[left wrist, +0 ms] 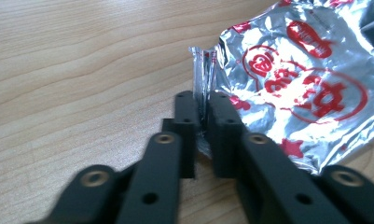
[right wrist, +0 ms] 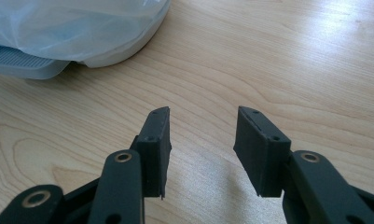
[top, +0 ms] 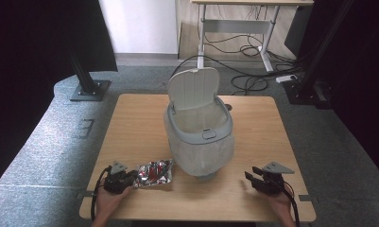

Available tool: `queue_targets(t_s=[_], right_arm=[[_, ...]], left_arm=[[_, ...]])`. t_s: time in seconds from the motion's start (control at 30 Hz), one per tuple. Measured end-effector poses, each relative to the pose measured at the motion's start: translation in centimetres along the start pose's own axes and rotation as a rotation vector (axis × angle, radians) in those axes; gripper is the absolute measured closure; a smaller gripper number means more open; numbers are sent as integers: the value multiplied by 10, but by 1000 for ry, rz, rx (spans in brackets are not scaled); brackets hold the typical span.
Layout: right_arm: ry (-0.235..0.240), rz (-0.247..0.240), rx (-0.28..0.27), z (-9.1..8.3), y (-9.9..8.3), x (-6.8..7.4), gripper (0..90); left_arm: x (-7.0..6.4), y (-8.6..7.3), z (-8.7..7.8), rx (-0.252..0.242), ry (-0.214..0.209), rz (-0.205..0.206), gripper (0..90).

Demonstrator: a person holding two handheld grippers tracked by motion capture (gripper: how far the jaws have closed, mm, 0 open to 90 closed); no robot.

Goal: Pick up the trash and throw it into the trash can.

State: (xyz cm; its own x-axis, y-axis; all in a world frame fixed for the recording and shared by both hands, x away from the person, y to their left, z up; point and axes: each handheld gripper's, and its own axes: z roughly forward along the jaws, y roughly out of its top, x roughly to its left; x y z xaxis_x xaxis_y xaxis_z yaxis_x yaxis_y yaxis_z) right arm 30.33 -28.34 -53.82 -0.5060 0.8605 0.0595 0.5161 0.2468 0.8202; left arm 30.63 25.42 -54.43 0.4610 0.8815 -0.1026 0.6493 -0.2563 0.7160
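Low on the left of the high view, the left gripper [top: 128, 178] has its jaws pinched together on the crimped end seam of a silver foil packet [top: 154, 172] printed in red, which lies flat on the wooden table [top: 135, 127] just left of the bin's base. In the left gripper view that seam [left wrist: 204, 70] stands up thin between the two black jaws, while the packet's crinkled body spreads toward the upper right of the frame. I'd judge the packet very light, thin and floppy; the foil looks slick and will crumple rather than hold any shape, so the flat sealed edge is the sensible place to grip, being stiffer and doubled over. Held by one corner like this, the rest will likely sag and swing once lifted. The white bin [top: 200, 132], lined with a pale plastic bag, stands at the centre of the frame with its lid [top: 193, 87] tipped up and back, mouth open. At the lower right, the right gripper [top: 252, 176] rests low over bare wood, its jaws spread wide with nothing between them.
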Motion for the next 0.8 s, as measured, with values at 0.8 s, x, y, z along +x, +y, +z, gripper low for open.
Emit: queue_targets(t_s=[0.8], right_arm=[[-11, 7, -5, -2, -1, -4, 548]], left_arm=[[32, -3, -57, -228, -174, -211, 900]])
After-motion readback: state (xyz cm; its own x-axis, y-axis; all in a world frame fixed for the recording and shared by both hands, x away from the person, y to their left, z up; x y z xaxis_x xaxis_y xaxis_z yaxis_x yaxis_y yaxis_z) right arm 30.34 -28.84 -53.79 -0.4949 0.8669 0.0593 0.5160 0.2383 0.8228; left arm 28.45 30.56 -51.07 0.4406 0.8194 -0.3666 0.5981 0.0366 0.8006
